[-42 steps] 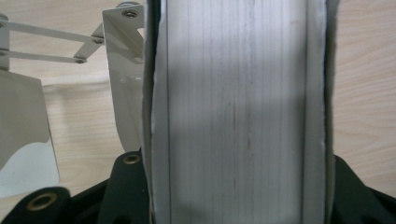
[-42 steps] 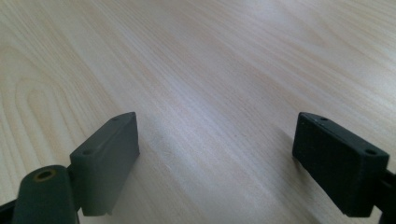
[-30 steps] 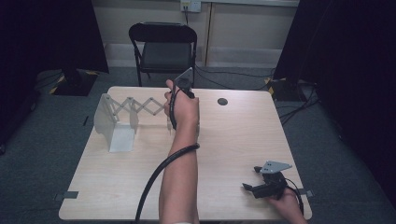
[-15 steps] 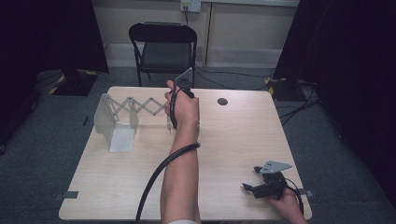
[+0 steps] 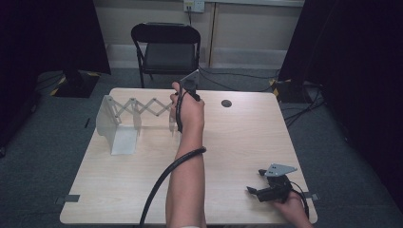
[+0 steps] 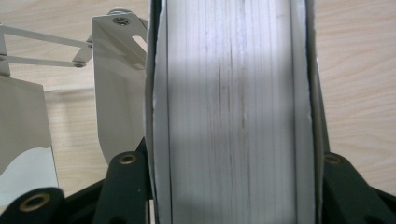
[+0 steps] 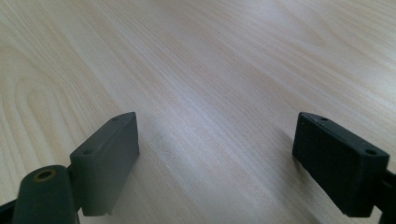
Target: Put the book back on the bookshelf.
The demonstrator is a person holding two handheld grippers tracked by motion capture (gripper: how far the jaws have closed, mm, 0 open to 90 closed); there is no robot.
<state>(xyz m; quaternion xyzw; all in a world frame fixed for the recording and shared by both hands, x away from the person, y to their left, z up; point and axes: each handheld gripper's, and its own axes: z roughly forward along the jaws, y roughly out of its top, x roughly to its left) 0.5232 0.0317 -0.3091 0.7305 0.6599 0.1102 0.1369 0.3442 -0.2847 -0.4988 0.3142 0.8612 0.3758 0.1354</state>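
My left hand-held gripper (image 5: 183,102) pinches the end plate (image 6: 231,112) of the expanding metal rack (image 5: 135,111) on the bench (image 5: 237,142); my right hand-held gripper (image 5: 266,187) rests spread, near the front edge.

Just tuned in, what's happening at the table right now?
A person is working an expanding metal rack that stands at the far left of the wooden table. The left gripper is shut on the rack's right end plate, with the scissor links stretched out toward the left. The right gripper rests near the table's near right corner, its fingers open over bare wood and holding nothing. A small dark disc lies on the far side.
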